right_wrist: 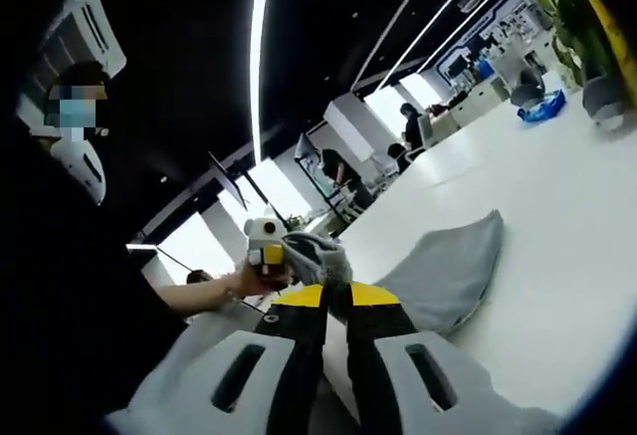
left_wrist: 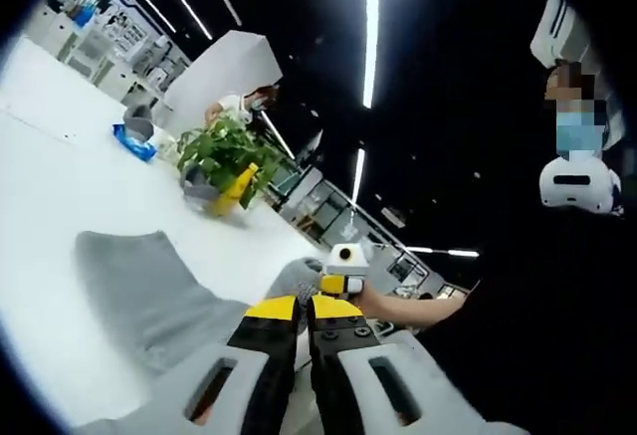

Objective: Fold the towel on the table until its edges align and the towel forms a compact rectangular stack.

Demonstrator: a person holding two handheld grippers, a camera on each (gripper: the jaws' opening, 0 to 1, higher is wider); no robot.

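A grey towel (left_wrist: 149, 296) lies partly spread on the white table (left_wrist: 60, 196), its near end lifted off the surface. My left gripper (left_wrist: 305, 308) has its yellow-tipped jaws pressed together over the towel's near edge. Just beyond it, the right gripper (left_wrist: 343, 274), held in a hand, pinches a bunched corner. In the right gripper view, my right gripper (right_wrist: 336, 296) is shut on the towel (right_wrist: 448, 261), which trails away to the right over the table (right_wrist: 567, 206). The left gripper (right_wrist: 267, 246) grips a raised fold close by on the left.
A potted plant (left_wrist: 224, 156) with a yellow item stands behind the towel, with a blue object (left_wrist: 134, 141) and a grey cup further back. The plant (right_wrist: 582, 7) and blue object (right_wrist: 542, 107) also show at top right. A person (left_wrist: 239, 105) sits beyond the table.
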